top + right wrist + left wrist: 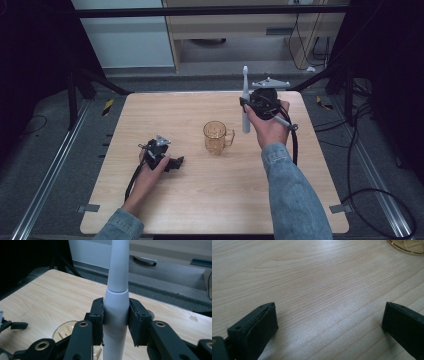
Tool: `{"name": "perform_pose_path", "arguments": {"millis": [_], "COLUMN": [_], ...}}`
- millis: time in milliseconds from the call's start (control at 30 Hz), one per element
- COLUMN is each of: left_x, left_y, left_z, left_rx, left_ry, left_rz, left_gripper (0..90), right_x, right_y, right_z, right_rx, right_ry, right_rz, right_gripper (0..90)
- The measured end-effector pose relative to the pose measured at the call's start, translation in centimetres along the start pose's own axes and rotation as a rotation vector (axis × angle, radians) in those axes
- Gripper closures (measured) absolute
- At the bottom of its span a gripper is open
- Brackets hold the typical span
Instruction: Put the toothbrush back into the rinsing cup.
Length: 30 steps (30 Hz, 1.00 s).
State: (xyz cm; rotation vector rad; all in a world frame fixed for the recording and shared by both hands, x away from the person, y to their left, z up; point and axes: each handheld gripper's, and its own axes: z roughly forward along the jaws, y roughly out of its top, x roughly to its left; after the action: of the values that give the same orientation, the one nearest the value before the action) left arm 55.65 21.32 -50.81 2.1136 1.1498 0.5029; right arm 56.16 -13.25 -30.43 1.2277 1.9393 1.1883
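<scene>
- Item: electric toothbrush (245,102), white, slim. It is standing upright in the air, long axis vertical, brush head uppermost, base hanging just right of and slightly beyond the mug as the high view shows it.
- Holder: right gripper (248,106). Its fingers (97,321) are clamping the toothbrush handle from both sides, just below the collar where neck meets body; the shaft is running straight up between the pads.
- Receptacle: amber glass mug (217,137), sitting upright mid-counter, handle pointing right, mouth open and apparently empty. In the right gripper view its rim (65,329) is peeking out below and left of the fingers.
- Deciding relation: the toothbrush base is hovering beside the mug's mouth, not over it; judged, a shift leftward and toward the person is needed before lowering, with the axis kept vertical.
- Second tool: left gripper (173,163), resting low on the counter (210,200) left of the mug, well apart from the toothbrush. Its fingers (259,326) are standing wide apart with bare wood between them.
- Nearer hand: the right, already carrying the item.
</scene>
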Motion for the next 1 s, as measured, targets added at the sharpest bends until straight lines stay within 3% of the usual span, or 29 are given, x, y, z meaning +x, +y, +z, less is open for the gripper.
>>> {"name": "perform_pose_path", "arguments": {"millis": [500, 1000], "left_x": [0.0, 0.0], "left_y": [0.0, 0.0], "left_z": [0.0, 0.0], "left_rx": [0.0, -0.002], "left_ry": [0.0, 0.0], "left_rz": [0.0, -0.002], "left_gripper": [0.0, 0.0], "right_x": [2.4, 4.3], "right_y": [2.4, 3.3], "right_z": [0.3, 1.1], "right_rx": [-0.053, -0.084], "right_ry": [0.031, 0.056], "right_rz": [-0.058, -0.088], "right_gripper": [67.2, 67.1]}}
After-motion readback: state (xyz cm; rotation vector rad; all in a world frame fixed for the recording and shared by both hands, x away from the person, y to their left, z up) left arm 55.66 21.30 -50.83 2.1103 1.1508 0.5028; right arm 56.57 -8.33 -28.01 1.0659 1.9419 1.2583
